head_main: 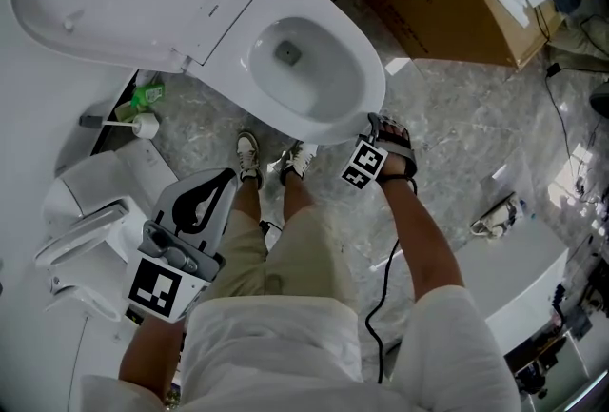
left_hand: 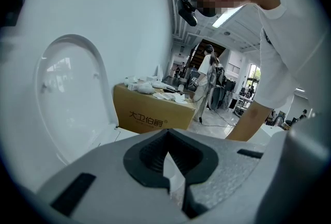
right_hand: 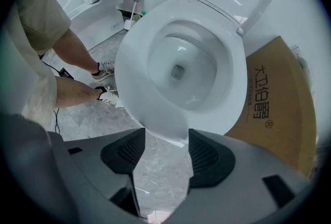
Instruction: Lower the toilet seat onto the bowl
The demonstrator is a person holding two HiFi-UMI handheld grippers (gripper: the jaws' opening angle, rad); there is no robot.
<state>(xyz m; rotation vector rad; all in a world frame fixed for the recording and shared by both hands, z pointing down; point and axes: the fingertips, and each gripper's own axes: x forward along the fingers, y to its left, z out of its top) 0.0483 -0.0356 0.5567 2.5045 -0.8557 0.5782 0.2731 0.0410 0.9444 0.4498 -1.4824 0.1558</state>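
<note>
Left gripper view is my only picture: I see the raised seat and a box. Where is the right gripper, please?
Observer: The right gripper is at the front rim of the bowl, tongs open, holding nothing.
Operator: Is something on the floor close to the bowl?
Observer: A brush is beside it, on the person's left.
Operator: And where do the feet stand?
Observer: The shoes are right before the bowl.

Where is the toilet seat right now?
In the head view the toilet seat stands raised at upper left, behind the open bowl; the right gripper hovers at the bowl's front rim.
</note>
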